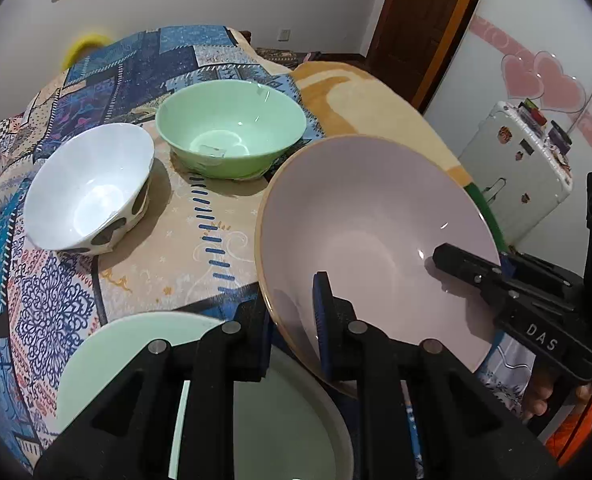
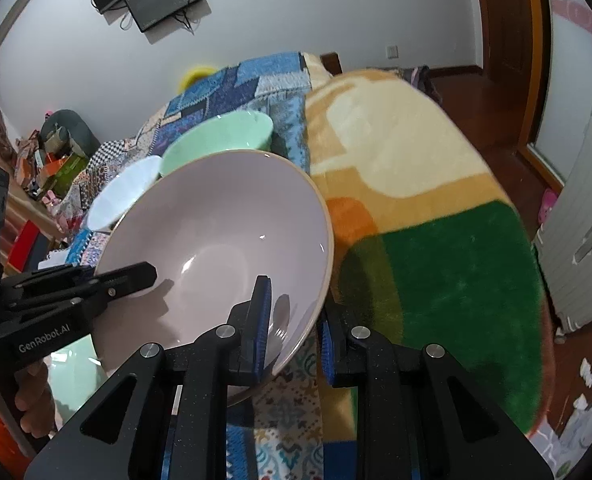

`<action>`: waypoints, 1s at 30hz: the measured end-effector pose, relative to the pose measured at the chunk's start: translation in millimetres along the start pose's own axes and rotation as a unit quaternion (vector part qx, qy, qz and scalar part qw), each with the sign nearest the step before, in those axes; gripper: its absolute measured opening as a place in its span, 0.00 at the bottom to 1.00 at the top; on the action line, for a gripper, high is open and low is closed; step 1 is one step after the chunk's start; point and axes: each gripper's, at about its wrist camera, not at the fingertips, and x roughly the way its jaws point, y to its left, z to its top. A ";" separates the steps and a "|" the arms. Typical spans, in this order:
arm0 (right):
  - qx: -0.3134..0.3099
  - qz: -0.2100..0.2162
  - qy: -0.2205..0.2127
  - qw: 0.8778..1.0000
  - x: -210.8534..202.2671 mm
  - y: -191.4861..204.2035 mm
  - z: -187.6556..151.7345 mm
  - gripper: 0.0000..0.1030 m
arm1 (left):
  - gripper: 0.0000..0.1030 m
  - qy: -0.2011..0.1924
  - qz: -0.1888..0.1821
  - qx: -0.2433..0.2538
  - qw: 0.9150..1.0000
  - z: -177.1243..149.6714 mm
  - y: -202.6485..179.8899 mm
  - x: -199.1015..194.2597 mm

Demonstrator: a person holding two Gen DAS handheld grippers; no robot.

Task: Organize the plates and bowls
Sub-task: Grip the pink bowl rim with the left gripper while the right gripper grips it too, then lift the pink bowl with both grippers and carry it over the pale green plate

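A large pink bowl [image 1: 376,232] with a tan rim is held tilted in the air by both grippers. My left gripper [image 1: 291,332] is shut on its near left rim. My right gripper [image 2: 291,328] is shut on the opposite rim and also shows in the left wrist view [image 1: 468,268]. The bowl fills the middle of the right wrist view [image 2: 215,248]. A pale green plate [image 1: 135,368] lies under my left gripper. A green bowl [image 1: 231,128] and a white bowl with black patches [image 1: 87,188] stand further back on the patterned cloth.
The dishes rest on a bed with a patchwork cloth [image 1: 55,288] and a yellow, orange and green blanket [image 2: 416,208]. A white suitcase [image 1: 516,176] stands on the floor at the right. A wooden door [image 1: 420,20] is behind.
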 end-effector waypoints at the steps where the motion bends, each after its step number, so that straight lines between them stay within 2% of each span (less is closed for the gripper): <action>1: -0.002 0.000 -0.002 1.000 -2.3 1.7 0.6 0.19 | 0.17 -0.002 0.000 0.000 1.000 -0.6 -0.2 -3.1; 18: -0.048 0.004 -0.041 0.998 -39.5 64.9 0.0 0.19 | 0.17 -0.064 0.007 -0.017 0.998 -28.2 17.8 -95.6; 30: -0.085 0.020 -0.047 0.995 -38.4 117.0 -6.6 0.19 | 0.17 -0.098 0.015 -0.053 0.994 -59.3 53.5 -146.5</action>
